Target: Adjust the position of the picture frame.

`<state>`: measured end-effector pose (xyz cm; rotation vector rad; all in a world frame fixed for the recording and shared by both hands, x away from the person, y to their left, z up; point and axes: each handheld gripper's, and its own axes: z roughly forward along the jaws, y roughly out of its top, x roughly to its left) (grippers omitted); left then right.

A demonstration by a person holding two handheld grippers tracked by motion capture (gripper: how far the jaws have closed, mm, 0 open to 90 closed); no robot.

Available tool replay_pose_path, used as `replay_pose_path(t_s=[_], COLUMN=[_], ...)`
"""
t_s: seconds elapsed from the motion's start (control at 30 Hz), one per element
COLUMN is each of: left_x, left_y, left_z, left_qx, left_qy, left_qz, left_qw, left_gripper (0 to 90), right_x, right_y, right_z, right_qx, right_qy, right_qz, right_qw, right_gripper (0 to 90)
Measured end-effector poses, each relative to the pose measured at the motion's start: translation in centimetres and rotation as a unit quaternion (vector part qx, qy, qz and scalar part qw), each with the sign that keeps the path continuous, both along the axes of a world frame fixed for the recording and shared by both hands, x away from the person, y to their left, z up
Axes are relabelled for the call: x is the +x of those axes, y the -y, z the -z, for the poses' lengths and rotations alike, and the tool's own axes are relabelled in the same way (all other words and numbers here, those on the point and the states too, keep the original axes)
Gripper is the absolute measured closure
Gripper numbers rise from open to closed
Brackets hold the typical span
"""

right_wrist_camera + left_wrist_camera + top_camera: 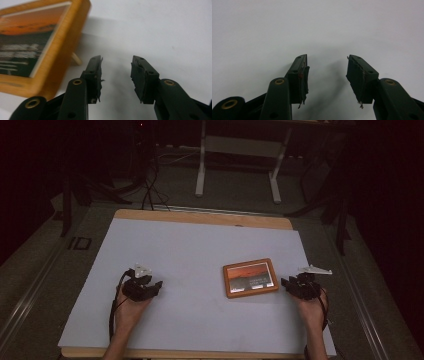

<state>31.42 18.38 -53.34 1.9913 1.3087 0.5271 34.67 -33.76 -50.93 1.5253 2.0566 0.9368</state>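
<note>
Wooden and stiff, the picture frame [250, 278] lies face up on the desk [190, 245], at about four o'clock from the sheet's middle and just beside the right gripper [291, 285]. It looks light but rigid, and the glazed front is probably slick and breakable, so the pads should go on the wooden border rather than the pane. In the right gripper view the frame's near corner [62, 62] sits at ten o'clock from the jaws, with a small prop or peg [76, 58] jutting from underneath it, which seems to lift that edge slightly off the sheet; that gap is likely the easiest place to get one jaw under the rim.

Both sets of jaws stand apart with nothing between them. The right gripper's jaws point past the frame's edge, not yet touching it. The left gripper [156, 287] rests well apart at nine o'clock from the frame, over bare white surface [317, 30].

Nothing else lies on the sheet, so nothing blocks the approach. Beyond the desk's far edge stand white legs [201, 170] of another stand and trailing cables [150, 185] on the floor.
</note>
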Motion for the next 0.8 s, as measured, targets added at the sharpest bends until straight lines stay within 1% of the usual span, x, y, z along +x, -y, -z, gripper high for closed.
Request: replay_pose_path(t_s=[0.07,0.1,0.2,0.3,0.33,0.37,0.4,0.47,0.5,0.53,0.57,0.63,0.67,0.7,0.77,0.8], left_x=[-0.1,-0.1,-0.2,-0.3,-0.3,-0.3,-0.3,-0.3,-0.3,-0.3,-0.3,-0.4,-0.4,-0.4,-0.4,-0.5], left_y=[0.0,-0.1,0.0,0.2,0.3,0.3,0.3,0.3,0.3,0.2,0.2,0.3,0.4,0.6,0.7,1.1], left_z=[-0.2,-0.2,-0.3,-0.3,-0.4,-0.4,-0.4,-0.4,-0.4,-0.4,-0.4,-0.4,-0.4,-0.4,-0.4,-0.4], left_qx=[-0.004,-0.009,-0.015,-0.017,-0.02,-0.02,-0.02,-0.022,-0.022,-0.024,-0.026,-0.029,-0.028,-0.03,-0.028,-0.026], left_qy=[0.002,0.0,-0.002,0.0,0.001,0.001,0.001,-0.001,-0.001,-0.003,-0.004,-0.004,-0.004,-0.004,-0.004,-0.004], left_qz=[0.003,0.007,0.013,0.015,0.02,0.02,0.02,0.019,0.019,0.016,0.016,0.019,0.02,0.025,0.027,0.035], left_qw=[1.0,0.9999,0.9998,0.9997,0.9996,0.9996,0.9996,0.9996,0.9996,0.9996,0.9995,0.9994,0.9994,0.9992,0.9992,0.999], left_gripper=[51.0,50.9,50.3,50.0,49.9,49.8,49.6,49.4,49.4,49.4,49.4,49.4,49.4,49.4,49.4,49.4], right_x=[-0.1,-0.2,-0.4,-0.6,-0.7,-0.7,-0.8,-0.9,-0.9,-1.0,-1.0,-1.2,-1.3,-1.4,-1.7,-2.0], right_y=[-0.3,-0.3,-0.5,-0.5,-0.5,-0.5,-0.7,-1.0,-1.0,-1.2,-1.2,-1.0,-0.9,-0.9,-0.9,-0.9], right_z=[-0.3,-0.4,-1.1,-1.6,-1.8,-1.8,-2.0,-2.2,-2.2,-2.3,-2.3,-2.4,-2.5,-2.5,-2.5,-2.4], right_qx=[-0.002,0.0,0.01,0.021,0.025,0.025,0.03,0.029,0.029,0.022,0.022,0.037,0.051,0.056,0.059,0.064], right_qy=[0.008,0.01,0.02,0.027,0.03,0.03,0.032,0.033,0.033,0.034,0.033,0.032,0.032,0.032,0.03,0.023], right_qz=[-0.004,-0.006,-0.017,-0.026,-0.033,-0.033,-0.041,-0.05,-0.05,-0.053,-0.052,-0.053,-0.056,-0.056,-0.058,-0.059], right_qw=[1.0,0.9999,0.9996,0.9991,0.9987,0.9987,0.9982,0.9978,0.9978,0.9978,0.9979,0.9974,0.9966,0.9963,0.9961,0.9959], right_gripper=[60.8,60.8,60.6,60.0,60.0,60.0,59.8,59.2,59.2,59.2,58.7,55.7,55.1,54.3,53.3,51.0])
